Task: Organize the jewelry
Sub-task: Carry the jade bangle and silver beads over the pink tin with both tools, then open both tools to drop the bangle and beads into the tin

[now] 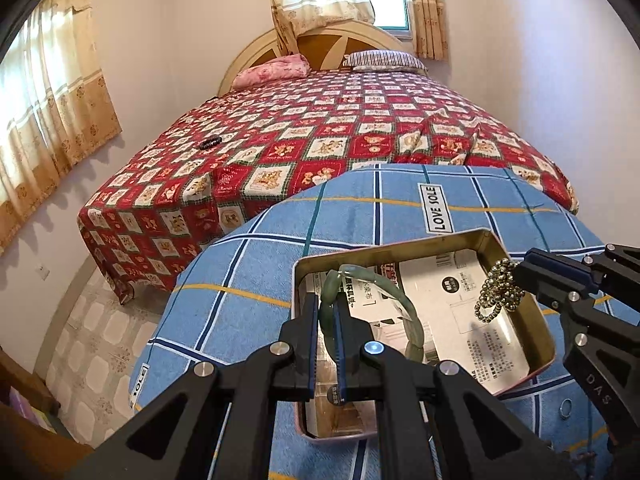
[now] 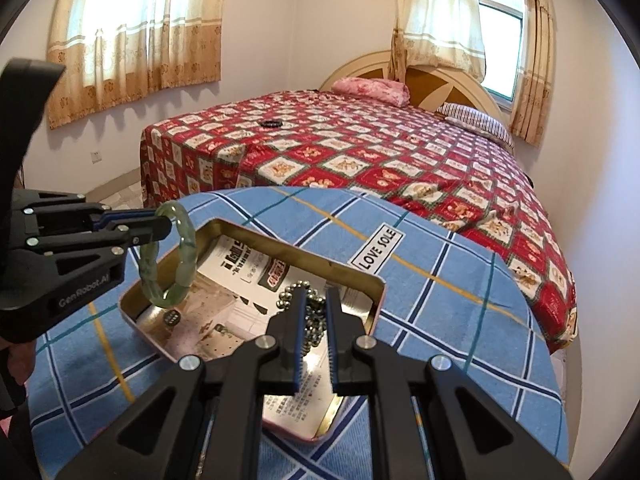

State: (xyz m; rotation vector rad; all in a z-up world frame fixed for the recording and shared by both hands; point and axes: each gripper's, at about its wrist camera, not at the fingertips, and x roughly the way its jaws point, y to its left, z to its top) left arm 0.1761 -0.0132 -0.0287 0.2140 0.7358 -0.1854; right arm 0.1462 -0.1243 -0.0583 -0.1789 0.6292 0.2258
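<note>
An open metal tin [image 1: 496,248] [image 2: 360,276] lined with printed paper lies on a blue checked cloth. My left gripper [image 1: 327,304] [image 2: 162,226] is shut on a green jade bangle [image 1: 404,312] [image 2: 184,256] and holds it over the tin's left side. My right gripper [image 2: 314,300] [image 1: 522,276] is shut on a string of metallic beads [image 2: 298,294] [image 1: 498,292], which dangles over the tin's right side.
A small silver ring [image 1: 566,407] lies on the blue cloth [image 1: 280,248] right of the tin. Behind is a bed with a red patterned cover [image 1: 320,148], with a dark beaded bracelet [image 1: 210,143] [image 2: 271,123] on it. Walls and curtains surround the bed.
</note>
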